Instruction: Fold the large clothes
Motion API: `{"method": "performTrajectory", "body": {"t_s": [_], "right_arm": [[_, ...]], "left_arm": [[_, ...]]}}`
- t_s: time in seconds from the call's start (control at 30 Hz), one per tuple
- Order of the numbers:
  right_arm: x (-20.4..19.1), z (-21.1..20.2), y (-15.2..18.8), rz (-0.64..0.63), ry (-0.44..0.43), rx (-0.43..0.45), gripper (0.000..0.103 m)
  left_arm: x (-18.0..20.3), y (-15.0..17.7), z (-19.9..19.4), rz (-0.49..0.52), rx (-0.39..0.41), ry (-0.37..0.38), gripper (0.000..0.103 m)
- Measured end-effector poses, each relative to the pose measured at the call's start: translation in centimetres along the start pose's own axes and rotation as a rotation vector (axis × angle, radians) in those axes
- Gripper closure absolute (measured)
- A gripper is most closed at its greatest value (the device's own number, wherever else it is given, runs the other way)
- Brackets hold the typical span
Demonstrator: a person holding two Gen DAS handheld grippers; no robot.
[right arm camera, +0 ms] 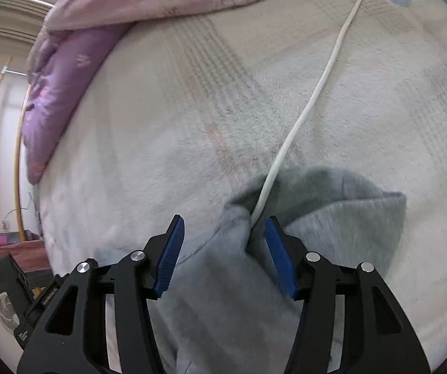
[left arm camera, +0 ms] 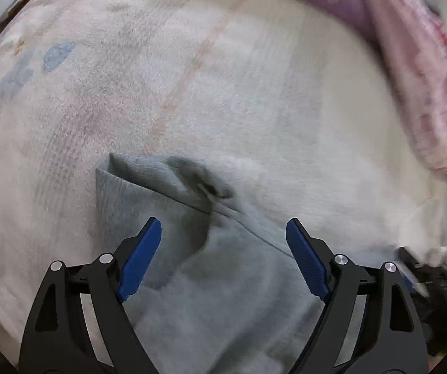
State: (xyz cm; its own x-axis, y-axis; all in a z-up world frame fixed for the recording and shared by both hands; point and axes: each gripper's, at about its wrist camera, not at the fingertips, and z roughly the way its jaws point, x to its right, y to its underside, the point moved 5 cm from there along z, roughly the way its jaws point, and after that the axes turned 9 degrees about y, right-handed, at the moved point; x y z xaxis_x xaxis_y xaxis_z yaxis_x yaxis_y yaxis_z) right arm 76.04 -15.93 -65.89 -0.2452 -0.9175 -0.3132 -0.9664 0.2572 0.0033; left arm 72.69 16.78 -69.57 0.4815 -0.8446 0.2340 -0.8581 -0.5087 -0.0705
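A light grey sweatshirt-like garment (left arm camera: 211,280) lies bunched on a pale fleece blanket (left arm camera: 192,78). My left gripper (left arm camera: 223,255) is open with its blue pads either side of the garment's folded upper edge, holding nothing. In the right wrist view the same grey garment (right arm camera: 332,218) lies under my right gripper (right arm camera: 223,252), which is open and astride a fold of the cloth. A long white drawstring (right arm camera: 317,90) runs from the garment's opening up and to the right across the blanket (right arm camera: 161,124).
A purple and pink quilt (left arm camera: 410,62) is heaped along the blanket's far right edge; it shows at the upper left in the right wrist view (right arm camera: 67,78). The bed's left edge, a low brown table (right arm camera: 14,255) and a fan (right arm camera: 5,311) lie at left.
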Motion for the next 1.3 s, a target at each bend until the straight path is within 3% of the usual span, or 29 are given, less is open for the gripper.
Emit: {"method": "performTrajectory", "body": {"t_s": [0.1, 0.13, 0.17, 0.2, 0.23, 0.27, 0.3, 0.43, 0.6, 0.8, 0.93, 1.03, 1.3], "right_arm": [[-0.1, 1.5, -0.2, 0.001, -0.016, -0.04, 0.054], [0.0, 2.0, -0.1, 0.0, -0.021, -0.057, 0.06], [0.1, 2.4, 0.0, -0.001, -0.015, -0.06, 0.074], [0.4, 2.3, 0.0, 0.002, -0.01, -0.052, 0.083], [0.5, 2.1, 0.1, 0.004, -0.025, -0.038, 0.086], [0.5, 1.4, 0.2, -0.004, -0.053, -0.015, 0.09], [0.4, 0.6, 0.5, -0.025, -0.071, 0.008, 0.092], [0.3, -3.1, 2.0, -0.064, -0.12, 0.077, 0.094], [1.3, -9.3, 6.6, -0.094, -0.175, 0.163, 0.094], [2.7, -13.5, 14.1, -0.079, -0.18, 0.178, 0.094], [5.4, -14.6, 19.4, -0.013, -0.162, 0.14, 0.094], [7.5, -14.0, 22.6, 0.023, -0.119, 0.108, 0.094], [13.2, -7.6, 30.7, 0.097, 0.012, -0.013, 0.094]], "left_arm": [[-0.9, 0.2, 2.4, -0.029, -0.061, -0.009, 0.022], [-1.0, 0.3, 2.8, -0.033, -0.072, -0.002, 0.03], [-1.0, 0.4, 3.2, -0.035, -0.077, 0.018, 0.034], [-1.0, 0.4, 3.2, -0.027, -0.066, 0.021, 0.046], [-1.0, 0.4, 2.9, -0.025, -0.052, 0.046, 0.082], [-0.8, 0.4, 2.3, -0.03, -0.033, 0.094, 0.092], [-0.6, 0.5, 1.2, -0.039, 0.003, 0.12, 0.096], [-0.3, 2.2, -3.1, -0.025, 0.109, 0.195, 0.097], [-0.9, 6.4, -9.4, -0.032, 0.208, 0.275, 0.097], [-0.5, 15.3, -15.1, 0.016, 0.284, 0.218, 0.097], [-2.1, 21.2, -15.4, -0.003, 0.255, 0.188, 0.097], [-3.5, 26.5, -13.6, 0.0, 0.185, 0.149, 0.097], [-7.9, 34.6, -7.5, -0.06, 0.051, 0.076, 0.096]]}}
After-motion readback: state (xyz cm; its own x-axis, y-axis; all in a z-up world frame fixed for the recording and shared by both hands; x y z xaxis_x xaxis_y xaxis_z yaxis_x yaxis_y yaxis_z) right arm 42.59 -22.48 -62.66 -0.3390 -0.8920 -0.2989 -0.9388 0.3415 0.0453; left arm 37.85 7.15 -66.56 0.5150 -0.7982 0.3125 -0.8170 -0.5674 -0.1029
